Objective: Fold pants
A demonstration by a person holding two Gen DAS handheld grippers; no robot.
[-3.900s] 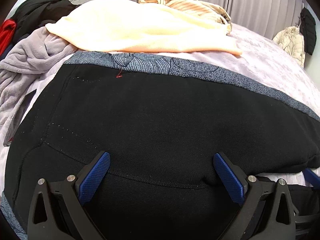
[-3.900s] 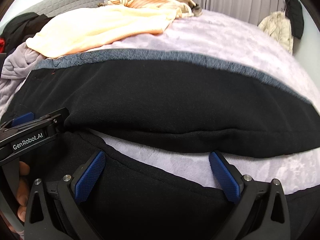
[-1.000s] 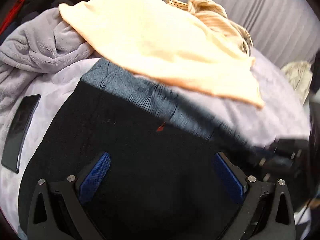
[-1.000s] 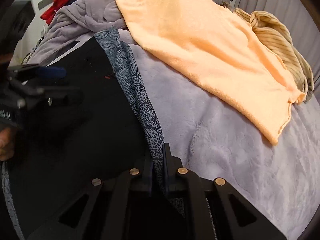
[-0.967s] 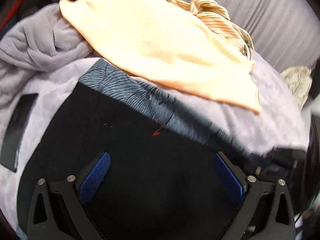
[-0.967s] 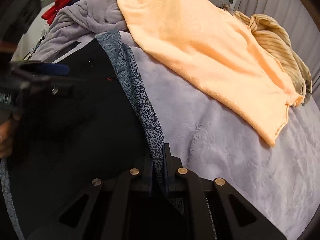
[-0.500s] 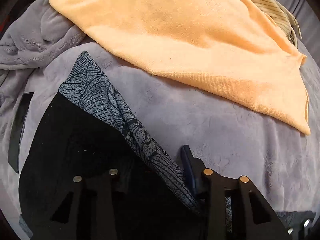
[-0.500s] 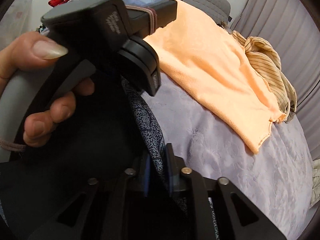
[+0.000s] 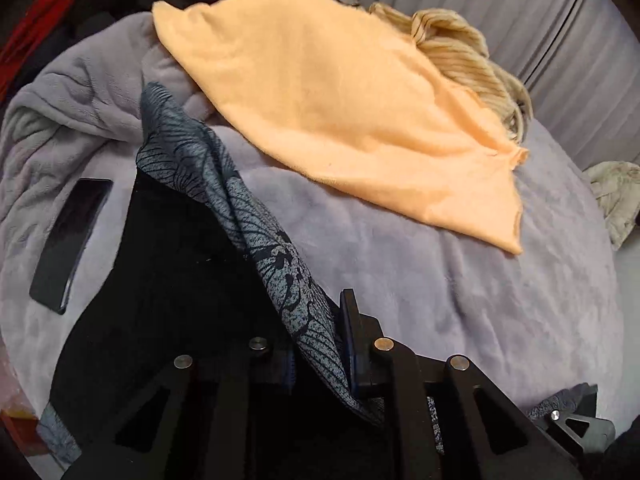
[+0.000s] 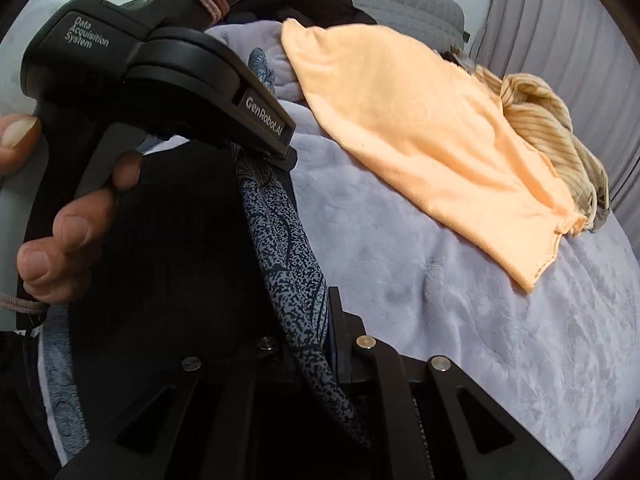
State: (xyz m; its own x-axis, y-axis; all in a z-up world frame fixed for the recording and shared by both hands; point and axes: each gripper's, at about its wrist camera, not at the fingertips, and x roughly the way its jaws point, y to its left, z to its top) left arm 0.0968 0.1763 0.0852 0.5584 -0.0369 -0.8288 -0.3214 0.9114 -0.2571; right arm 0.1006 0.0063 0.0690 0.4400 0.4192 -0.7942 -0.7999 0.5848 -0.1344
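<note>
The black pants (image 9: pixel 172 280) with a grey patterned waistband (image 9: pixel 256 236) lie on the lilac bedspread (image 9: pixel 480 300), one edge lifted. My left gripper (image 9: pixel 320 344) is shut on the patterned band, which runs up between its fingers. In the right wrist view my right gripper (image 10: pixel 316 332) is shut on the same band (image 10: pixel 288 264) further along. The left gripper's black body (image 10: pixel 160 80) and the hand (image 10: pixel 68 232) holding it fill the upper left of that view, close beside the right gripper.
A peach cloth (image 9: pixel 340 112) and a striped beige garment (image 9: pixel 472 60) lie on the far side of the bed. A dark phone (image 9: pixel 70 240) rests left of the pants beside a grey fleece (image 9: pixel 60 120). Curtains (image 9: pixel 540 40) hang behind.
My left gripper went from wide open over the black fabric to shut on the patterned band and lifted it. The right gripper kept its grip and the left hand moved in close beside it.
</note>
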